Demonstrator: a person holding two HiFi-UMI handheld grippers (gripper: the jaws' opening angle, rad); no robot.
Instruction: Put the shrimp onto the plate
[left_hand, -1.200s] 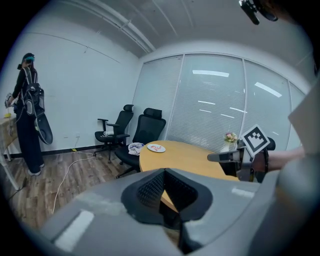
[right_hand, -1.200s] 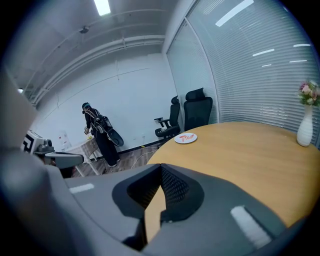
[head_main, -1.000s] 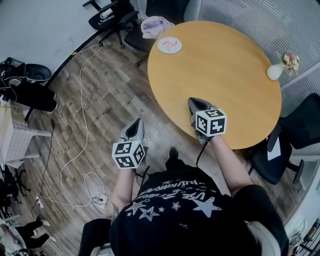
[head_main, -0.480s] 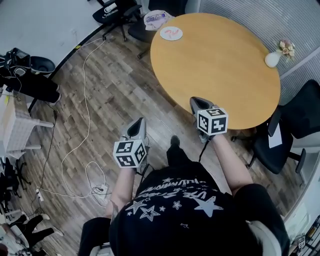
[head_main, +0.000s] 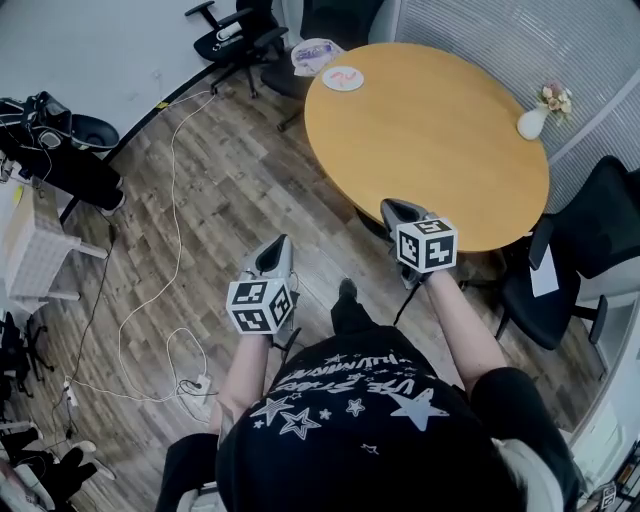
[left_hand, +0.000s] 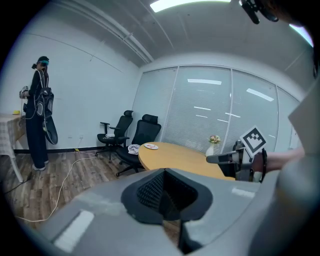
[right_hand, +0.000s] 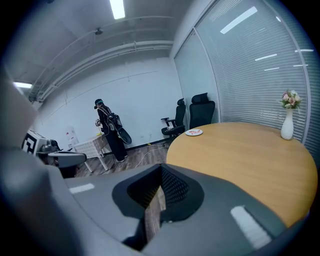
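Left claw (head_main: 272, 252): I hold it pressed together and empty over the wooden floor (head_main: 200, 200), short of the tabletop (head_main: 430, 140).
Right claw (head_main: 396, 208): pressed together, nothing in it, above the round tabletop's near edge.
Plate (head_main: 356, 82): well ahead of both claws, at the tabletop's far rim.
Shrimp: a red shape (head_main: 341, 76) lies on the plate; too small for me to identify.
Vase (head_main: 531, 122): ahead and right of the right claw.
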